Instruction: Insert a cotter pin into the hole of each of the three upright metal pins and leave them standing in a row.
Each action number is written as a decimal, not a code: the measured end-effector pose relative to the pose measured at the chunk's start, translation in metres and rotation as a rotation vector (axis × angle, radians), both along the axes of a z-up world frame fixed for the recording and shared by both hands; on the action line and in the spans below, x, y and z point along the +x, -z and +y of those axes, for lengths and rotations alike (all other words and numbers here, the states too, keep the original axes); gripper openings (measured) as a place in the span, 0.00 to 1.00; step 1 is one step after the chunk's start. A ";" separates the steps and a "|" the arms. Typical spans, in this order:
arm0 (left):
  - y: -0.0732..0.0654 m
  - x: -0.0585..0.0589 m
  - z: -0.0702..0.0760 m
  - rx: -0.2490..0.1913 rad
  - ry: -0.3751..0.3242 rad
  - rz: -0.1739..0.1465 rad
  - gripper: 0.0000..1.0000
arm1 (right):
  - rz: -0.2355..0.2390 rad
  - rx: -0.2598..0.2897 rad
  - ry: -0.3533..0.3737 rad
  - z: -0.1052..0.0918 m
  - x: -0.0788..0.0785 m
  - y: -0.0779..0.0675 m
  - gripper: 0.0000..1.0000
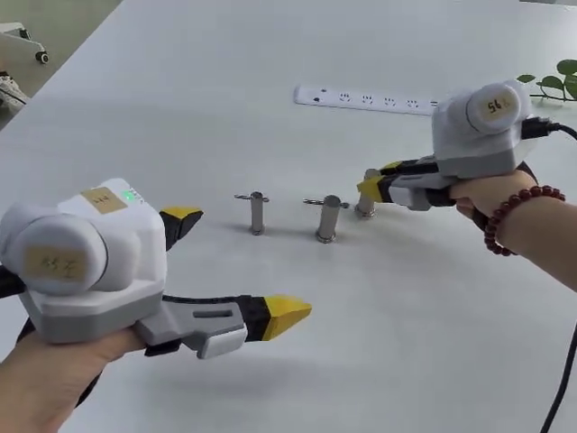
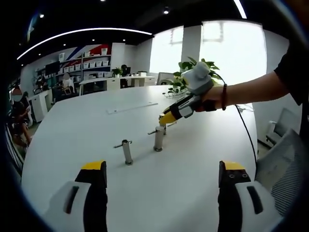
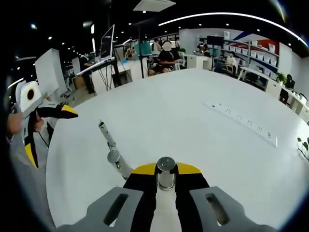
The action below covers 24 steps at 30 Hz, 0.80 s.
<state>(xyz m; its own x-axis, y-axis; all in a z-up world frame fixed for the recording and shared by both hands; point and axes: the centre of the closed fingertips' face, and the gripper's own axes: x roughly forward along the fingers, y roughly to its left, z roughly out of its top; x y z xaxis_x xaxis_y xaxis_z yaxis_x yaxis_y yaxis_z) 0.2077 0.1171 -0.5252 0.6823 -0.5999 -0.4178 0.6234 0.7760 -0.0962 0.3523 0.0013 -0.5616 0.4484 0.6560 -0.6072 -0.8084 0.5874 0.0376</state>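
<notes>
Clamping one smooth, cylindrical metal pin point(image 3: 166, 170): yellow-tipped right tool point(image 1: 373, 186).

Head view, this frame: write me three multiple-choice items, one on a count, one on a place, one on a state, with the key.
1. How many upright metal pins stand on the table?
A) two
B) three
C) five

2. Where does the power strip lie?
A) beyond the row of pins, away from the person
B) between the pins and the person
C) on the floor

3. How do the left tongs stand?
A) shut on a pin
B) shut on a cotter pin
C) open, holding nothing

Key:
1 B: two stand free and the right tongs close around the third.
2 A: the strip lies on the far side of the row.
3 C: the left gripper view shows the jaws wide apart with bare table between them.
</notes>
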 end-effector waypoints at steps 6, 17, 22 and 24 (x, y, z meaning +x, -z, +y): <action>-0.001 -0.006 0.003 -0.004 -0.015 0.002 0.99 | 0.006 -0.001 0.004 -0.006 -0.021 -0.002 0.08; -0.013 -0.007 0.003 0.000 -0.032 -0.030 0.99 | -0.005 -0.006 -0.010 -0.008 -0.054 -0.004 0.08; -0.012 -0.010 0.003 -0.003 -0.043 -0.014 0.99 | -0.021 -0.028 -0.030 -0.004 -0.069 -0.004 0.08; -0.013 -0.012 0.003 -0.010 -0.048 -0.014 0.99 | -0.020 -0.021 -0.031 -0.003 -0.072 -0.004 0.08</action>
<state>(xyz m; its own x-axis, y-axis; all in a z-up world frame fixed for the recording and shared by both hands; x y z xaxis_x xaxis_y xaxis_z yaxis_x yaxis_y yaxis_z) 0.1961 0.1198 -0.5126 0.7161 -0.5709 -0.4015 0.5871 0.8038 -0.0957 0.2806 -0.0019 -0.5571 0.4399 0.6569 -0.6123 -0.8269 0.5623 0.0092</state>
